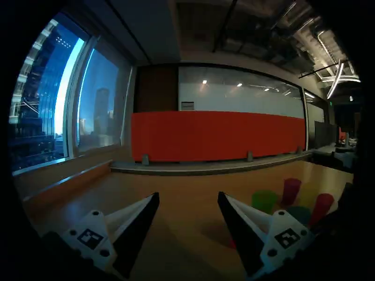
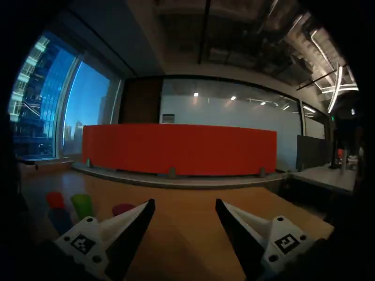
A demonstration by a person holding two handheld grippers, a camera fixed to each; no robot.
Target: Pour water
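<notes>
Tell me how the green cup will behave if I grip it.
The green cup looks like smooth plastic, so probably light and a bit slippery. It stands upright close beside other cups, so a sideways nudge could tip it into them. Its fill is hidden.

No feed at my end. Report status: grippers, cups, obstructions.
Left gripper open, empty. Right gripper open, empty. Green cup, red cup, pink cup standing on table, none gripped. No obstruction seen.

Hand-held gripper (image 2: 184, 201) above wooden bench (image 2: 187, 229), jaws wide apart. Far left, clustered: red cup (image 2: 55, 199), green cup (image 2: 82, 205), blue cup (image 2: 60, 219), purple cup (image 2: 122, 208). Orange partition (image 2: 178, 149) behind.
</notes>
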